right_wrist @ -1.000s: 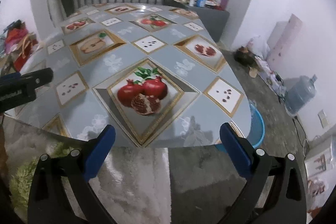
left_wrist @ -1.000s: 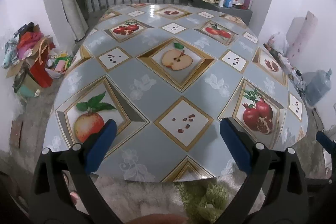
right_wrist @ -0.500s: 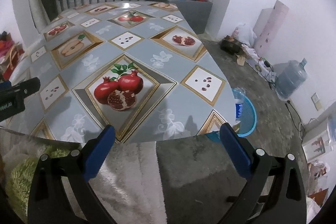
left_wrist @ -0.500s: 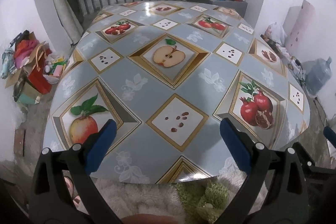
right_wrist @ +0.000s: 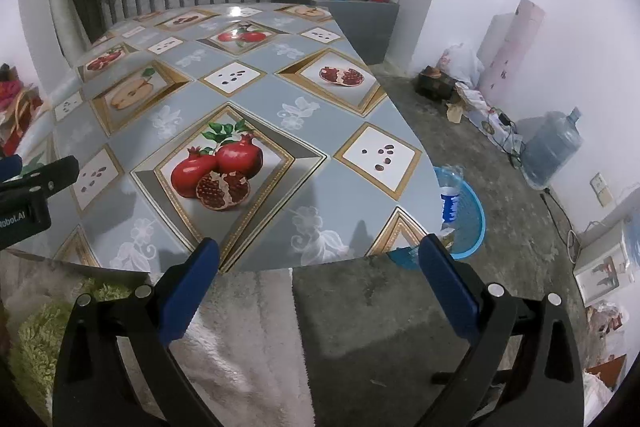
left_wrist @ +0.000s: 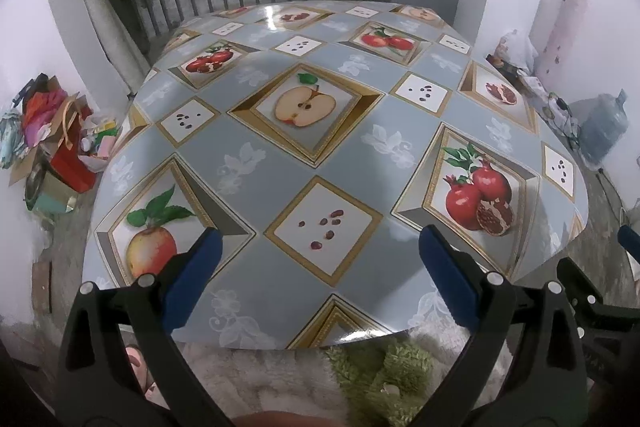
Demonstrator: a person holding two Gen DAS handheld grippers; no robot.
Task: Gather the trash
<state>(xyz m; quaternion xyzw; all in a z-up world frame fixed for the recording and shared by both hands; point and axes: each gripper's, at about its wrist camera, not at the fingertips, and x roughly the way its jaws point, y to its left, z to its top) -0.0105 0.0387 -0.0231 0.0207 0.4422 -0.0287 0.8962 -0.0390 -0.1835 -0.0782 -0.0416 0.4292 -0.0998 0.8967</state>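
Left gripper jaws spread, empty, casing lettered "obot.AI", right gripper likewise spread, blue basin on floor holding blue-labelled bottle, fruit-print table

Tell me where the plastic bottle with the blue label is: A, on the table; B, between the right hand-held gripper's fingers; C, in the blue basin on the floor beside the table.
C: the right wrist view shows the bottle standing in the blue basin on the floor.

Table edge hides part of the blue basin; bottle label unreadable
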